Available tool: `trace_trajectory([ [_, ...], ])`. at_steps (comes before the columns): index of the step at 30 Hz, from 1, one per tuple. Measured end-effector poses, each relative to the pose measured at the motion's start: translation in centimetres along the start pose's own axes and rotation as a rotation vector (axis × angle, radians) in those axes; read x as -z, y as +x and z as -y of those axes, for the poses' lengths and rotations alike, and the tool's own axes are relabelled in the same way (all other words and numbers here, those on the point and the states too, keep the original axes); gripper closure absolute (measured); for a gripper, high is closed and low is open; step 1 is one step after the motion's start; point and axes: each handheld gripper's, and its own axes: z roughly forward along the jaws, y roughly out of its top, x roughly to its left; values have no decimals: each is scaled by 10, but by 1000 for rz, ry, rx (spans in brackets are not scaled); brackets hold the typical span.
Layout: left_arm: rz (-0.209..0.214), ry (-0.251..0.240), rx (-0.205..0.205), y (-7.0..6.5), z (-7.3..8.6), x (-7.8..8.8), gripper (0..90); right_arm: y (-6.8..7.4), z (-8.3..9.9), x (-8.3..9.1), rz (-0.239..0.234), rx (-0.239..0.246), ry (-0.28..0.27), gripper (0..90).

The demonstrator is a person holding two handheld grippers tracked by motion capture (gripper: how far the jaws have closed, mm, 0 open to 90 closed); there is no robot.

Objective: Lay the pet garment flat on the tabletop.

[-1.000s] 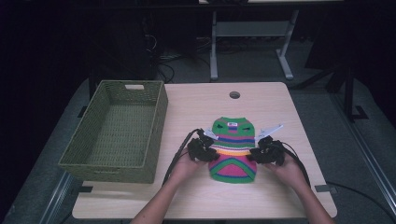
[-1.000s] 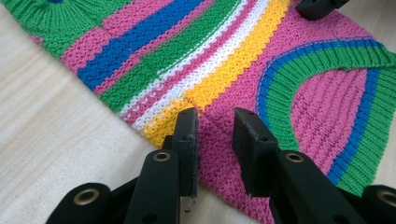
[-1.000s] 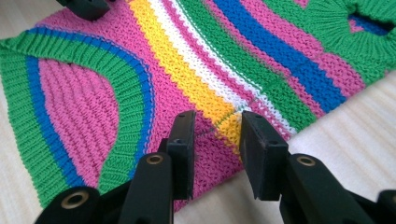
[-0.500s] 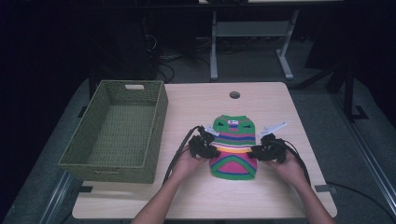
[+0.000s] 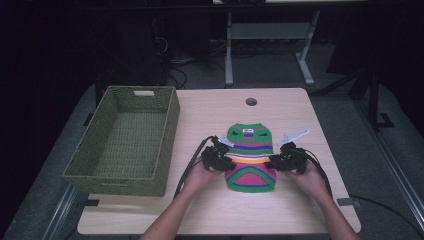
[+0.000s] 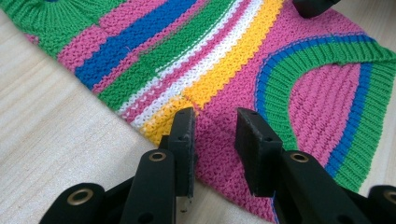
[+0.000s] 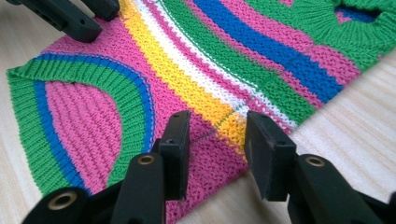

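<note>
From the high view we've got a small knitted sweater with green, pink, blue, white and yellow stripes (image 5: 250,159) lying flat on the light wooden table (image 5: 210,210), a bit right of the green woven basket (image 5: 125,142). Our left gripper (image 5: 223,161) sits at the sweater's left edge and our right gripper (image 5: 276,161) at its right edge, hands behind them.

In the left gripper view, the left gripper (image 6: 215,135) has its jaws partly open over the pink knit near the yellow stripe. They've just been opening, with the sweater's edge lying under the gap and nothing pinched.

The right gripper view is pretty much a mirror of that: the right gripper (image 7: 217,135) straddles the spot where the yellow stripe meets the edge, jaws partly apart and just been opening too, no fabric clamped. The other gripper's jaw tips show at the top left.
</note>
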Motion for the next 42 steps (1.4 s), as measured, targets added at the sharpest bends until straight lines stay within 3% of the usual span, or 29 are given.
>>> trace_trajectory([
  [6,12,-15,21,0,0,0,631,-1,0,0,-23,-9,-6,544],
  [8,12,-8,7,1,0,2,609,-2,1,0,-36,-16,-6,523],
  [11,7,-33,26,0,-1,3,588,-3,1,2,-43,-28,-13,489],
  [19,-2,-56,-3,-2,1,13,517,-7,5,13,-46,-48,-41,408],
  [22,-1,-67,15,-1,4,15,478,-8,7,16,-50,-57,-45,382],
  [25,-1,-89,37,-1,6,18,444,-9,9,20,-57,-63,-48,370],
  [33,12,-107,47,-3,9,25,364,-8,11,25,-66,-54,-56,351],
  [36,7,-112,31,-5,11,30,343,-7,12,28,-69,-50,-56,345],
  [39,7,-130,41,-7,15,33,324,-7,13,34,-80,-51,-67,340],
  [42,6,-119,33,-8,18,34,296,-6,15,38,-77,-49,-68,335],
])
